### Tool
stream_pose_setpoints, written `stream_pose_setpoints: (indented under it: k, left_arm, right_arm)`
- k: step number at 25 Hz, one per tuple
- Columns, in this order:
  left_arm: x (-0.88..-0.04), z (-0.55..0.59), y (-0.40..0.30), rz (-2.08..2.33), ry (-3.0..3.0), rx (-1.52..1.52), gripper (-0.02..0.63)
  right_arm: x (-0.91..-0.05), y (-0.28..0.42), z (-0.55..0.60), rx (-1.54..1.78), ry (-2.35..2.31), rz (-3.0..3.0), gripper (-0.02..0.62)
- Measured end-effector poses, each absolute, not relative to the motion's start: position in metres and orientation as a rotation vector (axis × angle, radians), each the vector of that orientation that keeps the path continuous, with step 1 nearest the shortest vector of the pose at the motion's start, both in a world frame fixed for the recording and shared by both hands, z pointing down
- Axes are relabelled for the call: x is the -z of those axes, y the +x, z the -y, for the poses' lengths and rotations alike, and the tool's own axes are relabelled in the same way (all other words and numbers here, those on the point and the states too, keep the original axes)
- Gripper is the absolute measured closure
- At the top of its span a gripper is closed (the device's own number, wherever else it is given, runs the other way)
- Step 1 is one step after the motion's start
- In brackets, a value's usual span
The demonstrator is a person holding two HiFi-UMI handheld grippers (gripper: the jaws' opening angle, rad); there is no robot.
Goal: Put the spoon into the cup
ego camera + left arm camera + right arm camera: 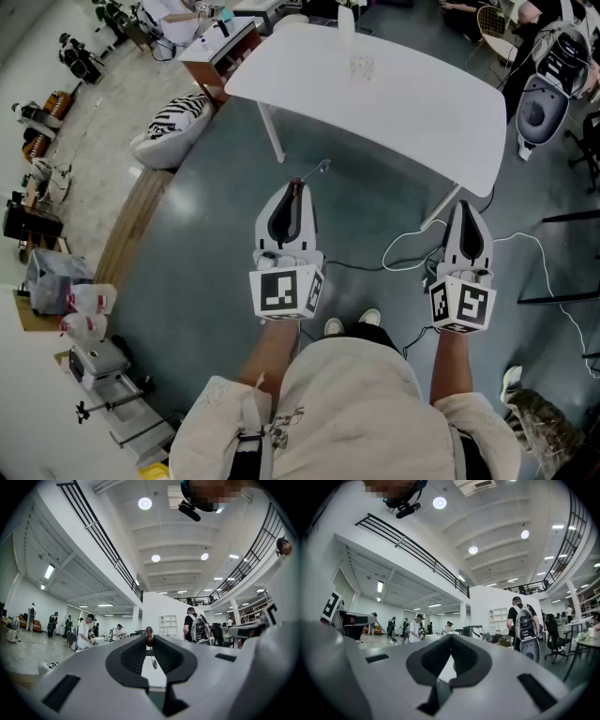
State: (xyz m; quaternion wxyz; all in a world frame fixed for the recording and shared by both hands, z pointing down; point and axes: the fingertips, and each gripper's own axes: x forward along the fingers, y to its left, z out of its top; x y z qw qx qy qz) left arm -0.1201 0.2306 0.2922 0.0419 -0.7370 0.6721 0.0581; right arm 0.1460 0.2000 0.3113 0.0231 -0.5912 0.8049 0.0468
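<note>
L gripper (294,186) pinching spoon (315,172); cup (361,67) on table.

L fingers pressed on the spoon's dark-red handle end, thin shaft and bowl sticking out fwd past the tips, approx level. R gripper (463,205): fingers pressed together, nothing btwn them. Both held out in front of the person, side by side, well apart, over grey floor (197,244). Spoon tip is short of the near edge of the white tabletop (422,122), not over it. Clear cup stands upright near the far edge, well apart from spoon.
</note>
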Motion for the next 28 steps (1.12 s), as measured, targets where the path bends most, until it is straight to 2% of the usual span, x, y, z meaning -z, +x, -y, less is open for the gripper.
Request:
stream_pose_setpoints:
  k: [6, 16, 28]
  left_arm:
    - [-0.278, -0.291, -0.145, -2.073, -2.247, -0.176, 0.563]
    - [-0.282, -0.333, -0.180, -2.049, -2.275, -0.233, 0.563]
    - [-0.295, -0.312, -0.199, -2.068, -2.303, -0.217, 0.563]
  right_arm:
    - [-0.305, 0.111, -0.254, -0.059, -1.808, -2.510, 0.607]
    - [-0.284, 0.075, -0.300, -0.165, -1.830, -2.489, 0.607]
    - [-0.292, 0.046, -0.278, -0.158, -1.803, -2.524, 0.607]
